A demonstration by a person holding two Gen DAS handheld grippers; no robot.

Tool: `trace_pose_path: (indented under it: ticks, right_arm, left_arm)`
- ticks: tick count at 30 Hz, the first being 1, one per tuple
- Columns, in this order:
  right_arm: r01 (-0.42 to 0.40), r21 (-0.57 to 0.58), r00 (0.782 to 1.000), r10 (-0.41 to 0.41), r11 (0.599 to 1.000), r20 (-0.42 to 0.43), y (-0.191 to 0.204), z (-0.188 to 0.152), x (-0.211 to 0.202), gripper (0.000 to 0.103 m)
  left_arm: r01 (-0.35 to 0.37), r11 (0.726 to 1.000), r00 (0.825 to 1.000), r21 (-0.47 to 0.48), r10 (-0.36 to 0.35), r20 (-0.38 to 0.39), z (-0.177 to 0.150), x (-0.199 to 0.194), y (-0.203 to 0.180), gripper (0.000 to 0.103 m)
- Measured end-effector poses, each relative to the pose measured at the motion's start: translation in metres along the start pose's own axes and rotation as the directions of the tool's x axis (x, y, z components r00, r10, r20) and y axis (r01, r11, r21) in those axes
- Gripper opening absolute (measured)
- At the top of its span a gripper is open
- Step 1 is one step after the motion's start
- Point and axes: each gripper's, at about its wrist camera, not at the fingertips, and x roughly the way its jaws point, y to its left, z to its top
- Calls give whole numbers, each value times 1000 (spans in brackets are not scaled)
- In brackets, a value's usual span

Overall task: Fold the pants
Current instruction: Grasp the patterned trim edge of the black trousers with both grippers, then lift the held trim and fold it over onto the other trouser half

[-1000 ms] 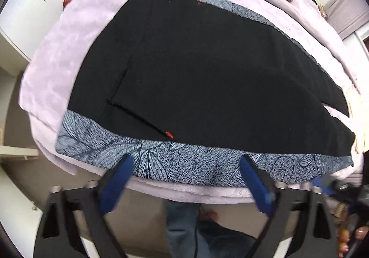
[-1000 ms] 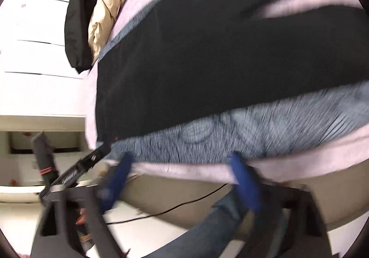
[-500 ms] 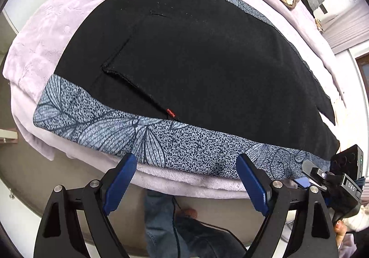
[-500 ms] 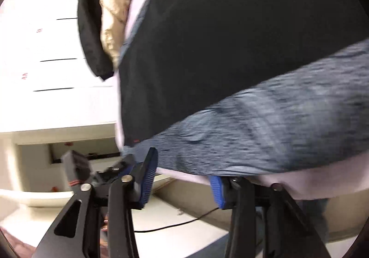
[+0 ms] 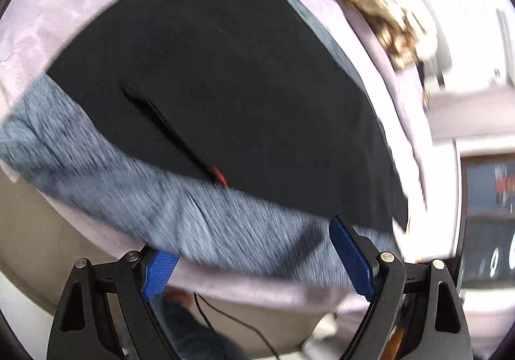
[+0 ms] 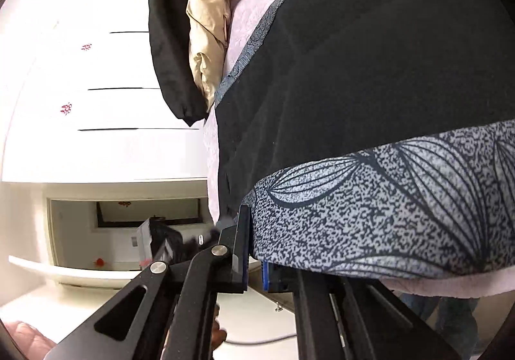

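Two tools work at the near edge of the bed (image 5: pixel 80 22), where the black pants (image 5: pixel 241 86) lie spread flat on a lilac blanket. The left tool (image 5: pixel 257 260) tilts steeply down, jaws spread wide over the grey leaf-patterned waistband (image 5: pixel 206 224), touching nothing; motion blur smears this view. The right tool (image 6: pixel 254 250), angled slightly down, has just closed, pinching the waistband's corner; its right finger is mostly hidden under the fabric.
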Motion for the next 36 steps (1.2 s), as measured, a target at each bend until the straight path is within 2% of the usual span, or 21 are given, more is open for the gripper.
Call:
trace_pose_path:
  ticks: [2,3,4,5,7,10,11,15,18,21,23,26,29,30,32,33,36]
  right_arm:
    - [20,-6,1000,-20,1000,-13,3,3,4,6]
    - [29,-8,999,-29,1000,-18,4,6,11,6]
    - [35,-7,999,-35,999,-25,4,6,11,6]
    - [43,-1,999,-43,999,-31,4,8,12,10]
    - [97,20,995,-96,995,-32,-3,10,9,11]
    - [133,43,991,-133,990,-11,-9,16,6,10]
    - [149,41,989,-149,988,2,-8,18,4,6]
    - [199,-73,980,-197,977,38,25,31,-2,6]
    - [218,-171,976,-215,961,38,56,60,-7,6]
    - [210,-220,977,-213,953,13,72,106,-5,6]
    - [205,-237,976,-216,950,-22,75,143,3,6]
    - [210,-243,969,-234,947,-74,68,200,24,6]
    - [224,-223,959,-255,949,-121,50,250,52,7]
    - [235,-223,955,-268,946,-131,44,261,59,9]
    - [275,-237,936,-316,932,-156,29,279,79,11]
    - [285,-238,931,-327,928,-161,21,283,85,11]
    - [249,-185,943,-281,951,-179,9,292,87,13]
  left_arm:
    - [-10,1000,999,-16,11,39,11,-3,6,60]
    - [-29,1000,999,1,29,40,15,-4,7,55]
    - [-44,999,998,18,43,44,18,-4,7,45]
    - [-61,997,997,39,59,45,21,-6,5,39]
    - [-90,992,995,93,87,40,25,-6,0,39]
    - [-126,981,992,147,121,41,28,-5,-11,39]
    - [-135,978,991,156,130,44,30,-4,-18,38]
    - [-173,959,983,225,155,94,43,-21,-46,38]
    - [-183,937,979,297,146,143,63,-31,-77,38]
    - [-190,918,973,349,127,194,95,-25,-110,38]
    - [-232,900,959,368,150,239,121,-15,-128,46]
    - [-268,888,945,374,167,281,159,12,-144,46]
    - [-316,883,930,348,215,297,194,55,-146,46]
    - [-339,877,923,339,241,300,203,70,-144,46]
    - [-421,855,894,302,335,299,223,101,-136,46]
    - [-439,854,886,279,361,291,228,107,-131,46]
    - [-434,873,885,222,366,289,237,95,-124,46]
